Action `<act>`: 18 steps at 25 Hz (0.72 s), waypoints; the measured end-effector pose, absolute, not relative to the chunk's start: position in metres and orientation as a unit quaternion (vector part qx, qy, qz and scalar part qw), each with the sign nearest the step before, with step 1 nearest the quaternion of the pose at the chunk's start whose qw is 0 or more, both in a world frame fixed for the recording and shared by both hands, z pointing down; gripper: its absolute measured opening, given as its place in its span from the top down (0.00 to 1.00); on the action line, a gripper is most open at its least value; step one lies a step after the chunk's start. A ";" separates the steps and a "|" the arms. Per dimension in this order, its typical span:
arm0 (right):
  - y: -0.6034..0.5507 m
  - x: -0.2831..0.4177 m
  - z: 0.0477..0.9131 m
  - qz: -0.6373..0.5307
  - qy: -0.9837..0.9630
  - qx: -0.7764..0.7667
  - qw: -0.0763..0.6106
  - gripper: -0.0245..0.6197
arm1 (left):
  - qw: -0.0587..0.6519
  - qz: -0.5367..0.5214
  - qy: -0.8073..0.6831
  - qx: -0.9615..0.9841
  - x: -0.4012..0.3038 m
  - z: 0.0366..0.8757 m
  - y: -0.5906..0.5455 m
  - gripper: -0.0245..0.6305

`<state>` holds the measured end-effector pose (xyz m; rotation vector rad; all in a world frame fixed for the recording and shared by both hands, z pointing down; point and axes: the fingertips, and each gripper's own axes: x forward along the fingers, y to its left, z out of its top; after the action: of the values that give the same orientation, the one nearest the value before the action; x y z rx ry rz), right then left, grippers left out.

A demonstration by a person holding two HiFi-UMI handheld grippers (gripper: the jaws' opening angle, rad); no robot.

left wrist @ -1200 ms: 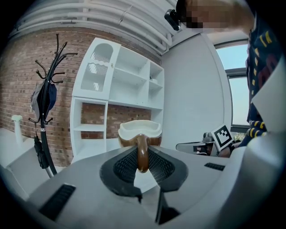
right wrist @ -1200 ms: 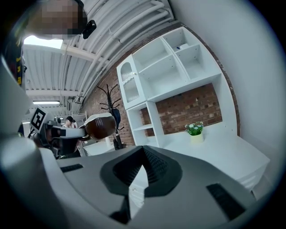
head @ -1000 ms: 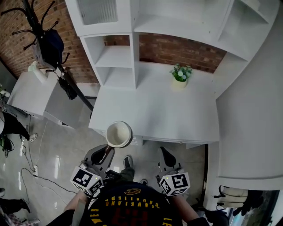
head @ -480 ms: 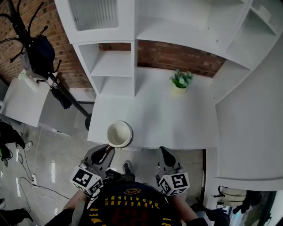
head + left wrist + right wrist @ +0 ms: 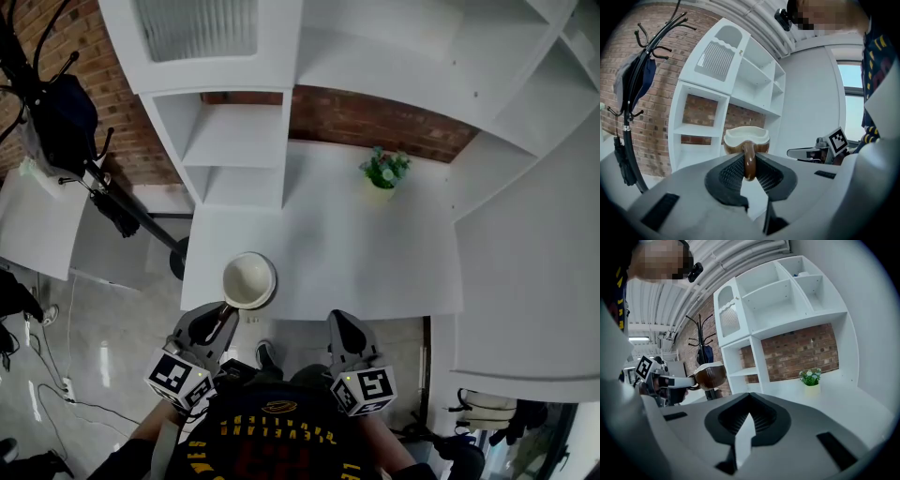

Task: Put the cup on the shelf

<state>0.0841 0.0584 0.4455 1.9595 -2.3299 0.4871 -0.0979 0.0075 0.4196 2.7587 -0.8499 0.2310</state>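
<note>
Left gripper (image 5: 225,314) is clamped on the handle of the cup (image 5: 249,280), with the handle running vertically between my pads. The cup sticks out ahead of the jaws, upright with its mouth up, hanging over the front left edge of the desk (image 5: 375,253) and not resting on it.

Key relation: the shelf (image 5: 239,131) is straight ahead of the cup at the back of the desk, well apart from it. Its open cubbies are stacked at the desk's left end. My left side lines up with them, so I judge the move to be a plain forward reach with that hand, keeping the cup level.

Right gripper (image 5: 339,323) has its jaws together with nothing in them, held beside the left at the desk's front edge.

The cup is glossy brown outside and cream inside, with a wide rim and a brown loop handle. It looks empty.
</note>
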 end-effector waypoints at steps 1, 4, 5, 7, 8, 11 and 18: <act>0.057 0.084 0.447 0.161 -0.755 0.635 0.031 0.95 | 0.124 0.082 -0.290 0.945 -0.097 0.420 0.005 0.89; 0.052 0.089 0.451 0.165 -0.755 0.634 0.038 0.95 | 0.131 0.085 -0.291 0.944 -0.094 0.425 -0.002 0.89; 0.050 0.092 0.453 0.166 -0.755 0.634 0.039 0.95 | 0.134 0.084 -0.293 0.943 -0.091 0.427 -0.005 0.89; 0.044 0.099 0.456 0.168 -0.757 0.631 0.036 0.95 | 0.131 0.085 -0.297 0.942 -0.084 0.429 -0.012 0.89; 0.039 0.102 0.459 0.170 -0.759 0.628 0.034 0.95 | 0.127 0.087 -0.300 0.942 -0.079 0.427 -0.015 0.89; 0.024 0.109 0.464 0.175 -0.769 0.614 0.029 0.95 | 0.123 0.089 -0.313 0.938 -0.068 0.420 -0.021 0.89; -0.025 0.131 0.448 0.158 -0.802 0.576 0.024 0.95 | 0.116 0.079 -0.358 0.923 -0.046 0.404 -0.047 0.89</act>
<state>0.1315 -0.0248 0.4482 1.7831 -2.4806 0.4901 -0.0457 -0.0472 0.4040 2.7047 -1.0478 0.2305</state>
